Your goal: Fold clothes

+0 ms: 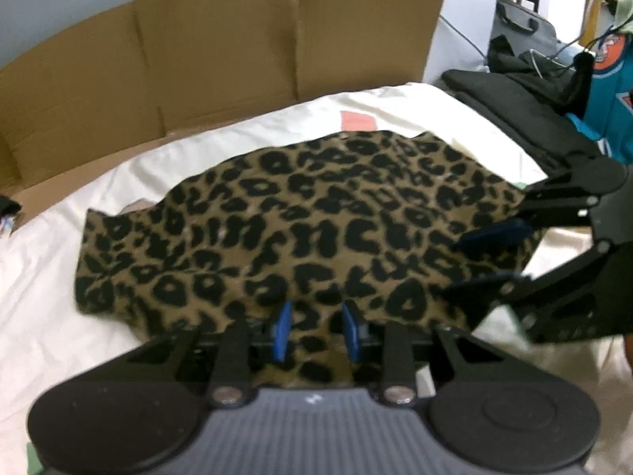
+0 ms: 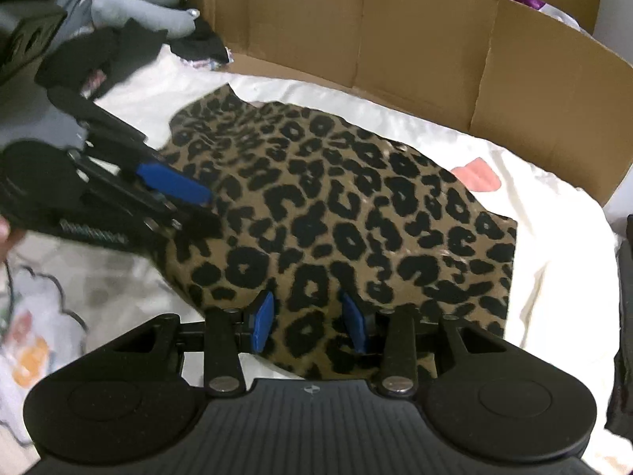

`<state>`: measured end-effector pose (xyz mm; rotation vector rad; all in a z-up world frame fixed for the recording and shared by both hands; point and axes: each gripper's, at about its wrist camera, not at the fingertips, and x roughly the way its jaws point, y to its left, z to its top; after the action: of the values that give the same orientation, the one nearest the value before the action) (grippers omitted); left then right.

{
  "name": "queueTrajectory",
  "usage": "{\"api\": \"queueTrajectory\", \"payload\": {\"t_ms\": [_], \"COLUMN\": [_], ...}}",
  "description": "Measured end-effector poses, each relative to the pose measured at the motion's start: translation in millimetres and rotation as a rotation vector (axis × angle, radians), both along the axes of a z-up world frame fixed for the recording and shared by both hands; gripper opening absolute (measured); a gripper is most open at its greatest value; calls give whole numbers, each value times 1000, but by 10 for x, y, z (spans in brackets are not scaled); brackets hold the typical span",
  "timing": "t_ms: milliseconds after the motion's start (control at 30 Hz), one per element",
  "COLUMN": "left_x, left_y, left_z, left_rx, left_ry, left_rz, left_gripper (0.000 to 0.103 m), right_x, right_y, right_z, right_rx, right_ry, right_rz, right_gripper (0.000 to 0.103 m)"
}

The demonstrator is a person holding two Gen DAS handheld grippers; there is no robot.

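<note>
Left gripper (image 1: pixel 316 332): blue fingers apart, straddling the near edge of the leopard-print garment (image 1: pixel 300 229). Right gripper (image 2: pixel 310 326): fingers likewise apart over that edge. Garment spread on white bed sheet (image 1: pixel 59 316). Cardboard wall (image 1: pixel 198 59) along the far edge.

a lived-in home bedroom: a bed with a white sheet (image 1: pixel 59 277), cardboard sheets (image 1: pixel 221 47) behind, a grey plush toy (image 2: pixel 146 4), clothes piled (image 1: pixel 514 95) around.

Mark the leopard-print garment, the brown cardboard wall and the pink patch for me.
Leopard-print garment (image 1: pixel 300 229), left wrist view, middle of the fabric.
Brown cardboard wall (image 2: pixel 415 39), right wrist view, centre panel.
Pink patch (image 1: pixel 357 120), left wrist view, its middle, beyond the garment's far edge.
</note>
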<state>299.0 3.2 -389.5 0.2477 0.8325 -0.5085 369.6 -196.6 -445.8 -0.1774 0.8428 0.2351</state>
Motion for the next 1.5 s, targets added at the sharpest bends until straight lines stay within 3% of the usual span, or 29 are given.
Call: {"api": "queueTrajectory", "payload": {"t_ms": [400, 533, 633, 733, 833, 1200, 1300, 1500], "left_x": [7, -41, -120, -211, -251, -262, -258, -289], "left_y": [476, 555, 544, 479, 388, 399, 454, 566], "left_z": [-95, 12, 129, 208, 168, -182, -170, -36], "left_rx": [50, 47, 19, -11, -60, -1, -2, 4], "left_ry": [26, 23, 9, 2, 36, 51, 59, 75], "left_rz": [121, 152, 153, 137, 104, 104, 117, 189], "left_gripper": [35, 32, 32, 32, 32, 27, 27, 26], "right_x": [-105, -124, -159, -236, -300, -258, -269, -229], "right_y": [-284, -357, -478, -513, -462, -449, -479, -695], "right_z": [33, 104, 221, 266, 222, -47, -42, 170], "right_rx": [-33, -49, -6, 16, 33, -34, -51, 10], "right_ry": [-6, -11, -18, -19, 3, 29, 21, 71], "right_rz": [-9, -62, -120, -143, -133, -120, -119, -210], "right_gripper": [45, 45, 45, 31, 29, 27, 27, 28]}}
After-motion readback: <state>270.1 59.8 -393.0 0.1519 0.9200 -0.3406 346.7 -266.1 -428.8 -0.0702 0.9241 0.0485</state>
